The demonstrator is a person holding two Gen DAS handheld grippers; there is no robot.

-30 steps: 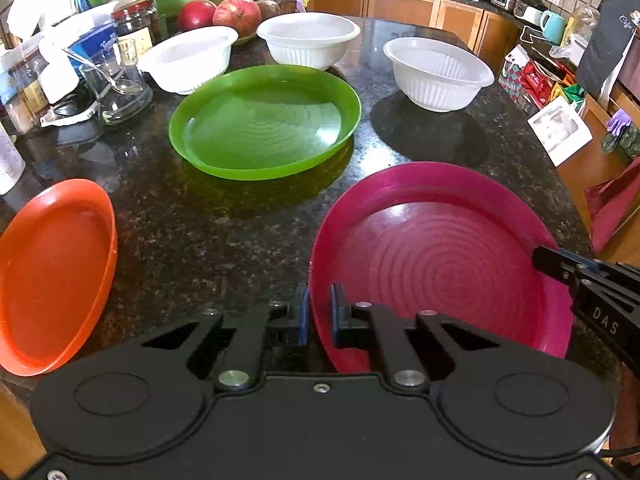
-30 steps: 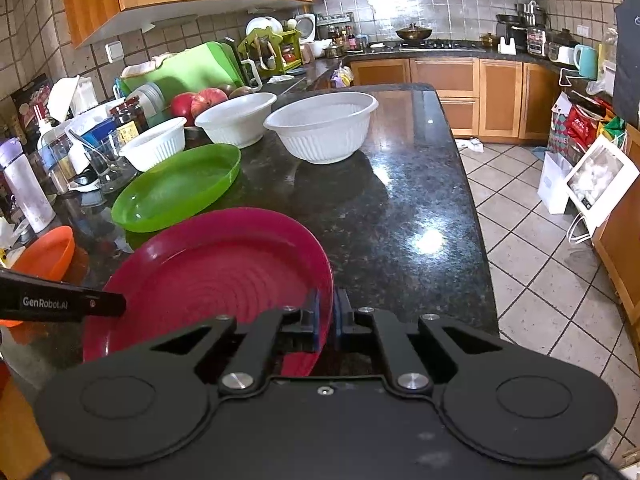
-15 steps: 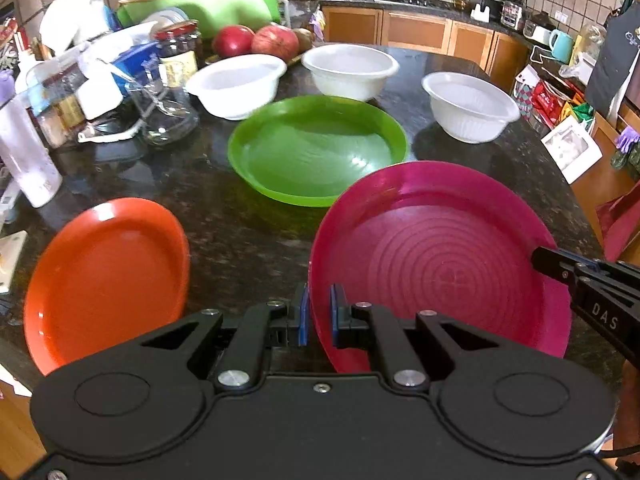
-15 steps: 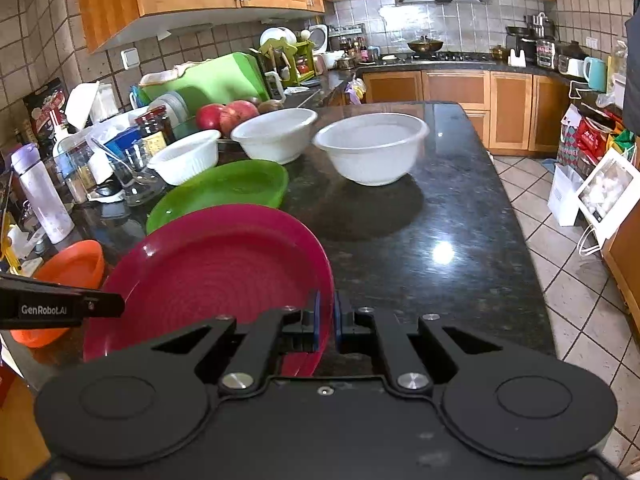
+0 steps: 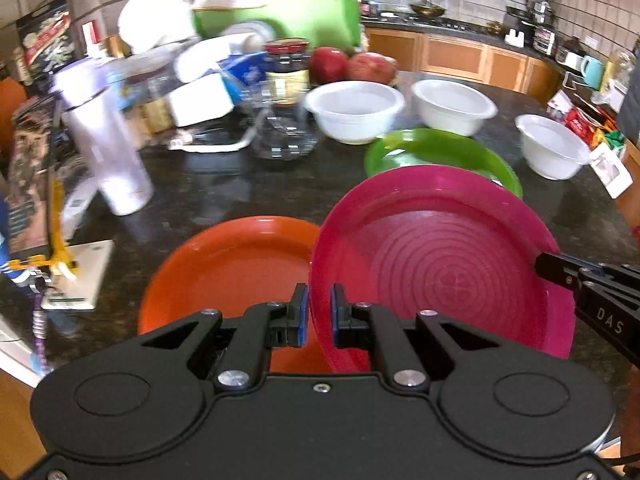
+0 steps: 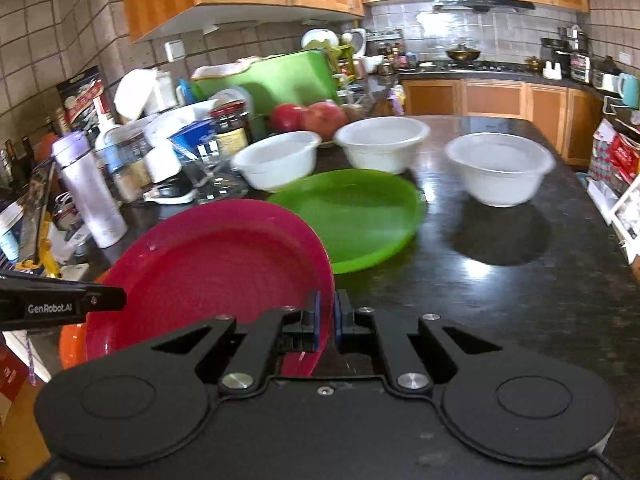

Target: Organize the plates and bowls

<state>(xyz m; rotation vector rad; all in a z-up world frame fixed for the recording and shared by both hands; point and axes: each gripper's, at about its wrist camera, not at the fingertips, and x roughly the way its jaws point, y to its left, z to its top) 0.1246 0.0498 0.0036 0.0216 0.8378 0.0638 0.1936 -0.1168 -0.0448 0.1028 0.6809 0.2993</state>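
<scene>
**Pink plate carried between two grippers above the orange one**

At the far left of the dark granite counter (image 5: 208, 196) stands a pale lilac tumbler (image 5: 108, 148), upright, with a flat white card (image 5: 80, 276) lying near the counter's edge below it. Behind the tumbler is a crowd of jars, boxes and a clear glass pitcher (image 5: 284, 132); a dark-lidded jar (image 5: 287, 68) rises just behind the pitcher, and a green board (image 5: 304, 24) leans further back.

Next comes the orange plate (image 5: 228, 272), flat on the counter. The left gripper (image 5: 318, 316) is pressed shut on the left rim of the pink plate (image 5: 440, 268), one blue pad on each face of the rim. The pink plate is off the counter, and its left edge overlaps the orange plate's right side; whether the two touch I cannot tell.

Behind the pink plate lies the green plate (image 6: 352, 216), flat, partly covered by the pink one's far rim in the left wrist view. Along the back stand three white bowls: the first (image 6: 276, 158) near the pitcher, the second (image 6: 380, 140) just to its right with two red fruits (image 6: 308, 116) behind them, and the third (image 6: 500, 168) well apart on open counter at the right.

The right gripper (image 6: 326, 320) pinches the pink plate's right rim, its pads closed on the thin edge. Further right, the counter ends and wooden cabinets (image 6: 492, 96) run along the back wall.
</scene>
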